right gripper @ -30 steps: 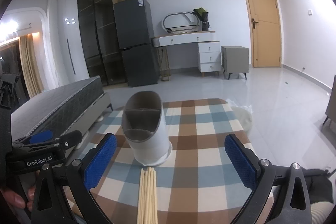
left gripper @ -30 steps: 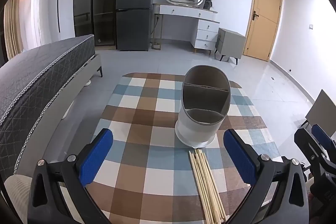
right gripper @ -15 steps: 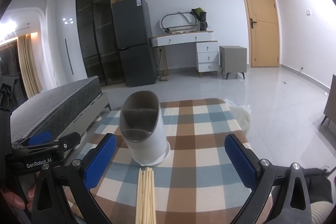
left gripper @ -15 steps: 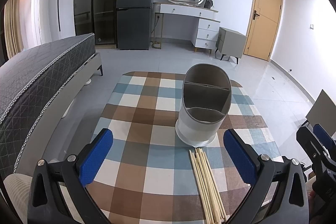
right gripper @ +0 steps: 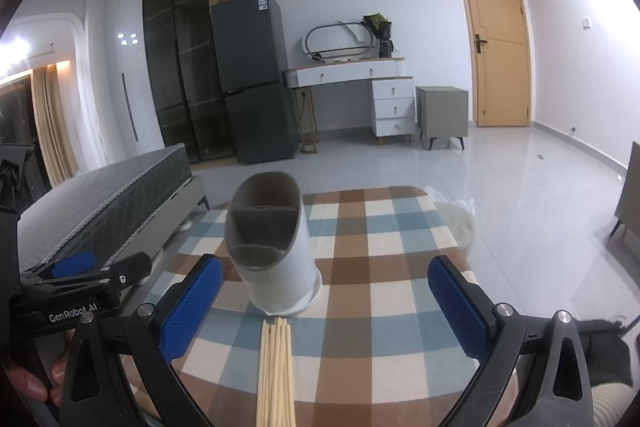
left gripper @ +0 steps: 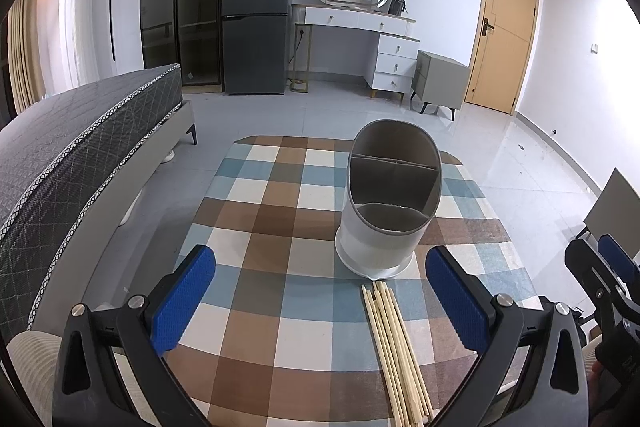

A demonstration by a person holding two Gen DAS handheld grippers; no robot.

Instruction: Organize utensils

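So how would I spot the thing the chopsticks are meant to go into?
Look at the checked tablecloth covering the small table in the middle of the room. Standing on it, just beyond the tips of the pale chopsticks, is the utensil holder: an upright oval tub, white outside and grey inside. It is the only standing object there, split into compartments, all empty.

Your small table wears a checked cloth [left gripper: 280,227] in brown, dusty blue and cream squares. The oval plastic utensil holder [left gripper: 384,239] is white outside, taupe-grey inside and along the rim. The bundle of bamboo chopsticks [left gripper: 394,347] is pale yellow – no markings. Your left gripper [left gripper: 320,291] and right gripper [right gripper: 324,299] have black frames with bright blue dimpled pads [left gripper: 182,307].
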